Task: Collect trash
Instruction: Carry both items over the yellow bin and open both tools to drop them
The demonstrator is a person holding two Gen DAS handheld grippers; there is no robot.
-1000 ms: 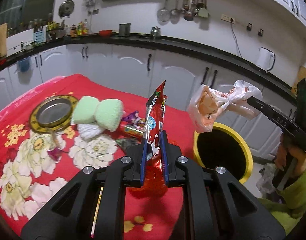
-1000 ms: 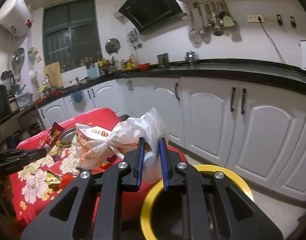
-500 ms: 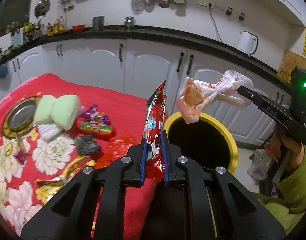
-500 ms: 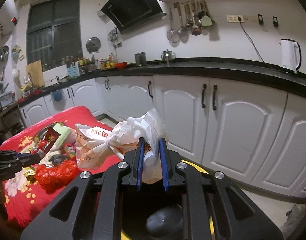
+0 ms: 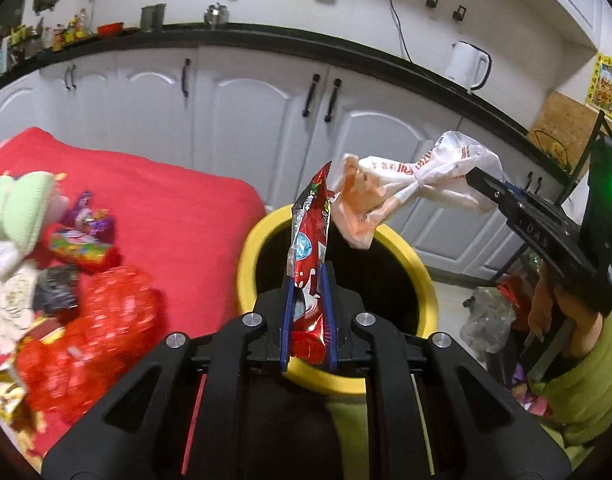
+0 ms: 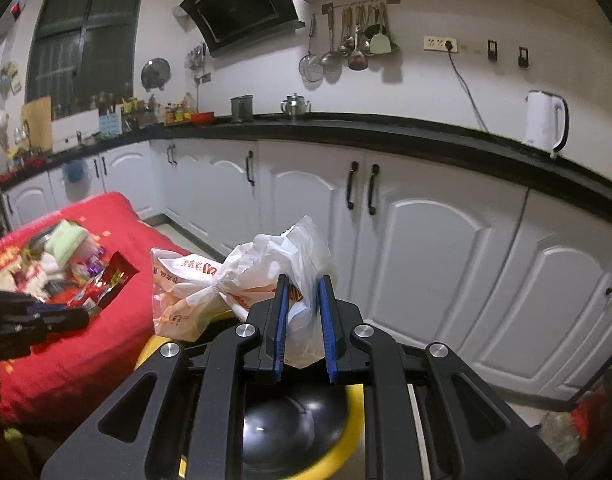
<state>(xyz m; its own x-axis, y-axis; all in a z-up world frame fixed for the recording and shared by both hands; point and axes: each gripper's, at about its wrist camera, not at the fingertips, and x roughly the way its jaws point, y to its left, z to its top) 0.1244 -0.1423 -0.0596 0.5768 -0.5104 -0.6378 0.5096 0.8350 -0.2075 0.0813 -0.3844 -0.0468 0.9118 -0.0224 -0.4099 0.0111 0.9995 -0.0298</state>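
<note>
A red snack wrapper (image 5: 309, 236) is standing upright between the blue pads of the left tool (image 5: 309, 312), which is pinching its lower part; the wrapper's top is rising above the near rim of the yellow trash bin (image 5: 420, 276). A knotted white plastic bag (image 6: 241, 280) with orange print is being pinched at its loose end by the right tool (image 6: 301, 320), the bulk of the bag hanging out to the left of the pads, over the bin's far rim as the left wrist view shows it (image 5: 390, 196). In the right wrist view the bin (image 6: 350, 436) is sitting directly below the tool, its black interior partly showing. Beside the bin, to its left, a red floral tablecloth (image 5: 165, 216) is covering the tabletop, which is carrying a colourful candy packet (image 5: 81, 246), a crumpled red mesh (image 5: 105, 328) and a pale green sponge (image 5: 21, 208). Behind the bin, white cabinets (image 5: 241, 128) are running under a black counter bearing a white electric kettle (image 5: 466, 64). To the right of the bin, a hand (image 5: 546, 304) in a green sleeve (image 5: 586, 380) is gripping the right tool's handle.
</note>
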